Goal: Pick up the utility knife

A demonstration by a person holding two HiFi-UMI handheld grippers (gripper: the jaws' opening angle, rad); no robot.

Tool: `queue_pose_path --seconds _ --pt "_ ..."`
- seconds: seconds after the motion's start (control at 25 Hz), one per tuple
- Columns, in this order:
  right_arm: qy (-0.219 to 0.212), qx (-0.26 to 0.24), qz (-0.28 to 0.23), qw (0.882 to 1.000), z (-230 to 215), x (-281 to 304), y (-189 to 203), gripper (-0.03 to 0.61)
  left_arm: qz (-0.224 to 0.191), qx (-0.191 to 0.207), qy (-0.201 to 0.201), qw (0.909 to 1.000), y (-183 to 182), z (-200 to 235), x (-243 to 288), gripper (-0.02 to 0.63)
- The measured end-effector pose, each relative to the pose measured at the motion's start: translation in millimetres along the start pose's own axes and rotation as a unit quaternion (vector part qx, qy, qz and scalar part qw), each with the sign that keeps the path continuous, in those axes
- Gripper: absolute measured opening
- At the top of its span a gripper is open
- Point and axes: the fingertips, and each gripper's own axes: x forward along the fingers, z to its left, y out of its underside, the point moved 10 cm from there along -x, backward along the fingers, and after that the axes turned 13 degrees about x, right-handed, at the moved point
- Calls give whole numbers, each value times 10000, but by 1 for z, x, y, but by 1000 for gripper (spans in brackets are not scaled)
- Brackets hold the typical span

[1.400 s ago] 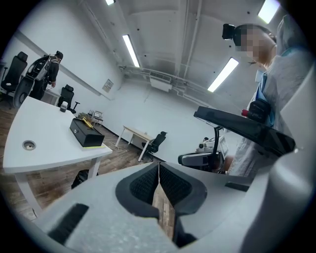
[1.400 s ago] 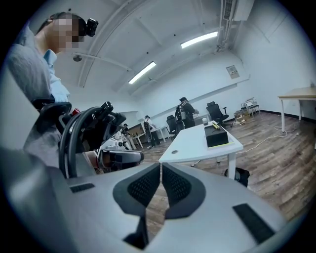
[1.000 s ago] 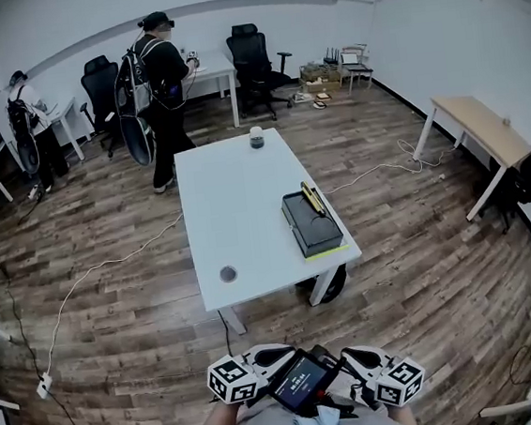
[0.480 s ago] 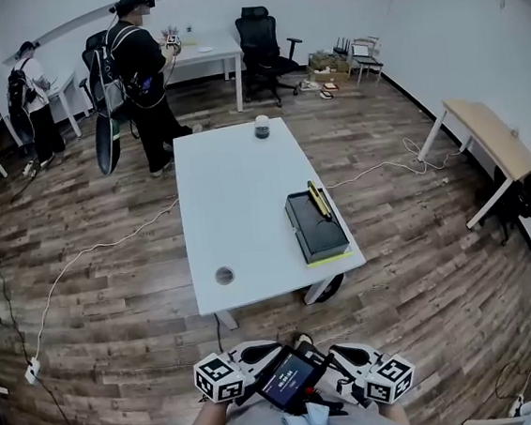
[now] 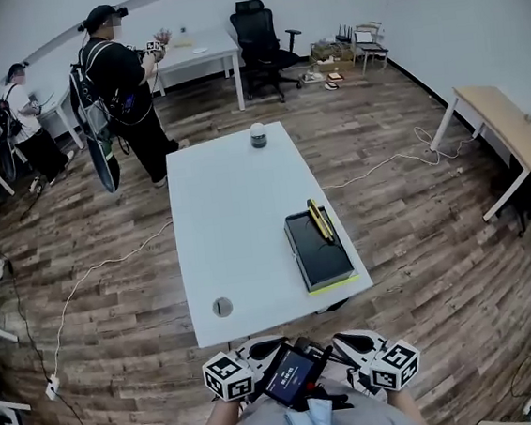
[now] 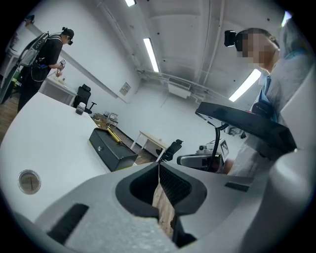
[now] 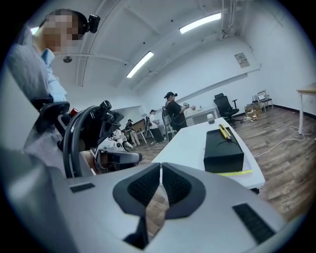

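The left claw (image 6: 158,168) and right claw (image 7: 160,170) are closed and empty. The thin yellow utility knife (image 5: 319,220) lies on a flat black box (image 5: 320,260) on the white bench (image 5: 228,211).

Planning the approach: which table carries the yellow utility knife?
The big white table just ahead, not the wooden table at right: the utility knife lies on the black box there.
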Motion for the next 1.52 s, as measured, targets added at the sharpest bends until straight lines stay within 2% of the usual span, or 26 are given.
queue_pose_path --seconds 0.28,0.52,0.84,0.96,1.16,1.52 --pt "-77 -13 -12 10000 -53 9 -43 30 98 86 51 9999 -24 29 54 20" --pt "-257 -132 -25 9996 -86 15 -78 31 56 255 -98 9996 -47 49 85 20" --pt "-299 -158 82 9994 -94 39 -95 30 109 319 -153 9993 -50 68 79 20" --pt "-135 -182 17 9997 -93 48 -102 31 101 312 -153 9993 -57 81 75 20" --pt "378 -135 -282 9988 -96 58 -121 31 -8 268 -245 9993 -72 101 68 20" --pt "868 -406 -67 9954 -99 86 -143 31 -75 156 -287 9994 -70 122 43 20"
